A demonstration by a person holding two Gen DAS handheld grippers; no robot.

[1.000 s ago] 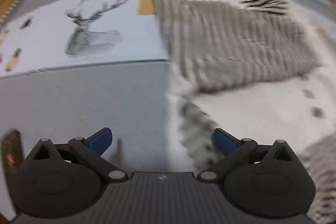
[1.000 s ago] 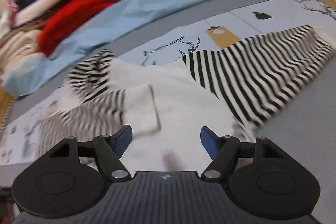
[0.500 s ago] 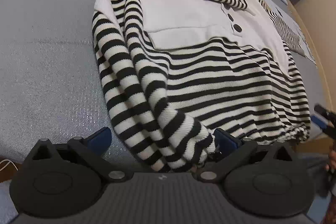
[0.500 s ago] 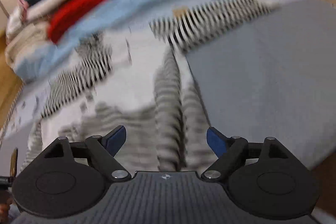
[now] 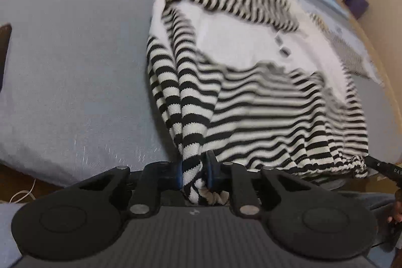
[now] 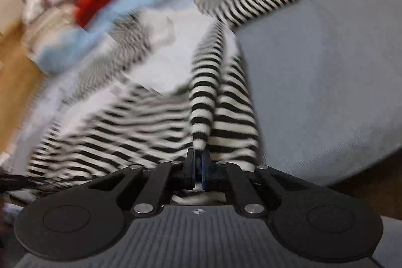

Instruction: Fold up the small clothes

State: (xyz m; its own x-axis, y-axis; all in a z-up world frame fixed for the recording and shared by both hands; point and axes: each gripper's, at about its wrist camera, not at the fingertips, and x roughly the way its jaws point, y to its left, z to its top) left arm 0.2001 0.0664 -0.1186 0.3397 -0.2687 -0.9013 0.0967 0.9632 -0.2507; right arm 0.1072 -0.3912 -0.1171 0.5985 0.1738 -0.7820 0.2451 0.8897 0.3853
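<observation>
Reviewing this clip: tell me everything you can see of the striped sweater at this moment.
The striped sweater is a black-and-white knit with a plain white chest panel and two dark buttons. It lies spread front-up on the grey bedding, one sleeve folded across its top. Its near hem is bunched at both corners: the left tool has just closed on one, the right tool on the other, fabric between the pads. Far parts are blurred.
</observation>
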